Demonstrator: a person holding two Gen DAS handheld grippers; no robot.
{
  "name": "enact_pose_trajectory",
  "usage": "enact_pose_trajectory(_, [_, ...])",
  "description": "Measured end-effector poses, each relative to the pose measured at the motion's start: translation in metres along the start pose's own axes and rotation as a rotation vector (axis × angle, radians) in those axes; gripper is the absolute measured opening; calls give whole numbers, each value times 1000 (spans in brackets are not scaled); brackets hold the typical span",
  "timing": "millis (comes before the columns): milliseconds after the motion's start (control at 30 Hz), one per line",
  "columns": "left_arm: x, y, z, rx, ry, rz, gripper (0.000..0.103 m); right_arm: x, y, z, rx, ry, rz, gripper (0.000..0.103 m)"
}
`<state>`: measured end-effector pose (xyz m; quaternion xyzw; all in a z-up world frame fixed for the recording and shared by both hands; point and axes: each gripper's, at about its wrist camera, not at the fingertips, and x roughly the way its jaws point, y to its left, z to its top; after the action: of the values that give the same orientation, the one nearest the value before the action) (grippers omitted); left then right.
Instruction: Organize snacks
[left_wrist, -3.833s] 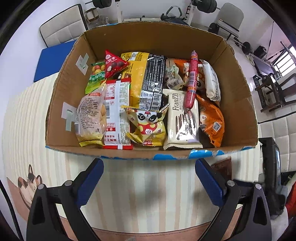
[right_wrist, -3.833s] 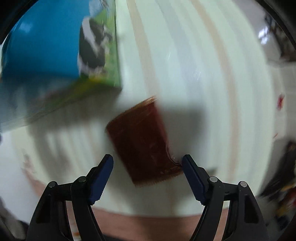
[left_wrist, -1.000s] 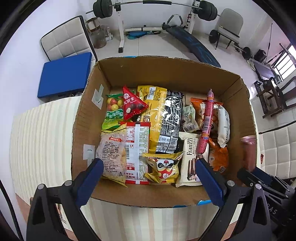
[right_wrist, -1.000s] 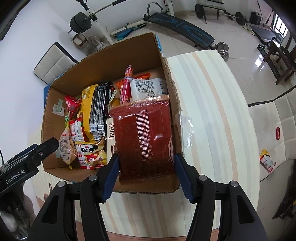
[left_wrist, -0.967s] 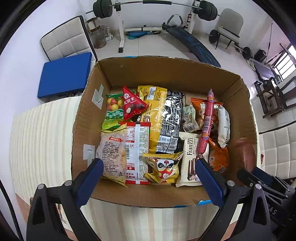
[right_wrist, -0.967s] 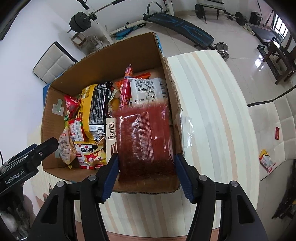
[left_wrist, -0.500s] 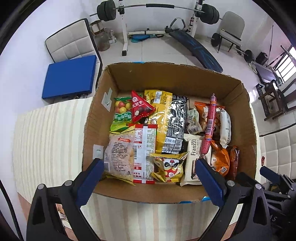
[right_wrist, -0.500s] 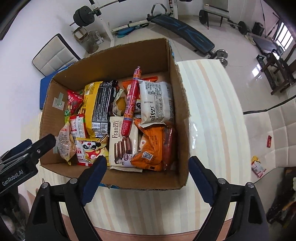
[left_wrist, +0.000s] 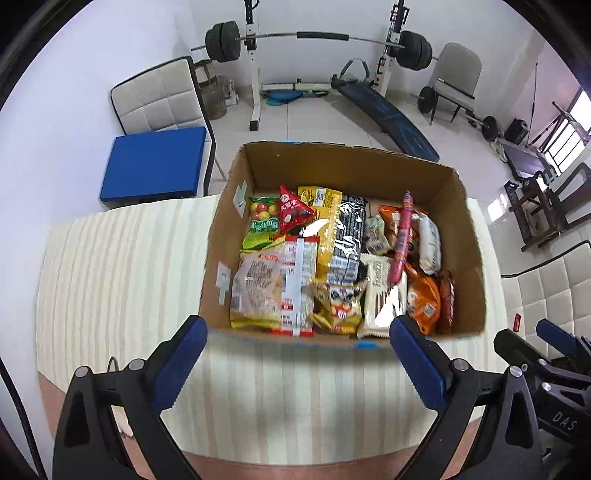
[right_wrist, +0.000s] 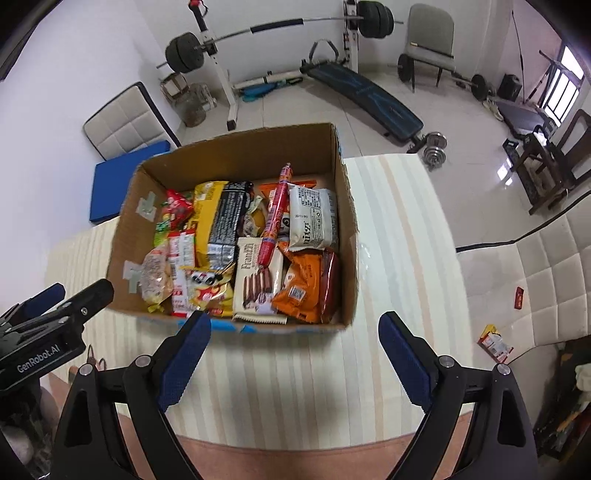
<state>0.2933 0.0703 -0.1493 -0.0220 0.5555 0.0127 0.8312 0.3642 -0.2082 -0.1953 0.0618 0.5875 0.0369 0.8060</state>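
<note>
Up front in the left wrist view, the left gripper (left_wrist: 297, 338) hangs above the striped table (left_wrist: 122, 266) with its blue-padded jaws spread wide and nothing between them. Just past its fingertips stands the open cardboard box (left_wrist: 343, 166), packed with snacks. A dark red packet (left_wrist: 446, 301) stands on edge against the box's right wall, touching an orange packet (left_wrist: 421, 297). A long red sausage stick (left_wrist: 402, 236) lies across the packets near the middle, and a cream Franzzi wafer pack (left_wrist: 380, 295) sits beside the orange one. The right gripper (left_wrist: 554, 365) shows at the lower right edge.

From the right wrist view, the right gripper (right_wrist: 294, 326) is likewise wide apart and empty, held over the table (right_wrist: 391, 229) in front of the box (right_wrist: 240, 155). The dark red packet (right_wrist: 330, 284) is wedged between the orange packet (right_wrist: 301, 286) and the right wall. A white packet (right_wrist: 313, 216) lies behind it. The left gripper (right_wrist: 55, 295) pokes in from the left.
</note>
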Motion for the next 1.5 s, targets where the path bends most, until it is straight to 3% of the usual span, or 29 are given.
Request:
enact_pose_trajectory(567, [-134,0,-83,8,-151,-42,102,-135,3,-100,-38,-135,39,94])
enact_pose_trajectory(967, [-191,2,-124,2,-178,-64,102,-224,6,-149,-49,-233,40,95])
enact_pose_trajectory(1267, [-217,2,-140,13,-207,-78,102,-249,13,-165,-68,-260,37,95])
enact_pose_trajectory(1333, [-218,0,-142,18,-215,-75,102,-249,13,-165,-65,-267,42,99])
enact_pose_trajectory(1500, [-215,0,-140,2,-240,-61,102,-247,15,-160,-73,-312,-15,100])
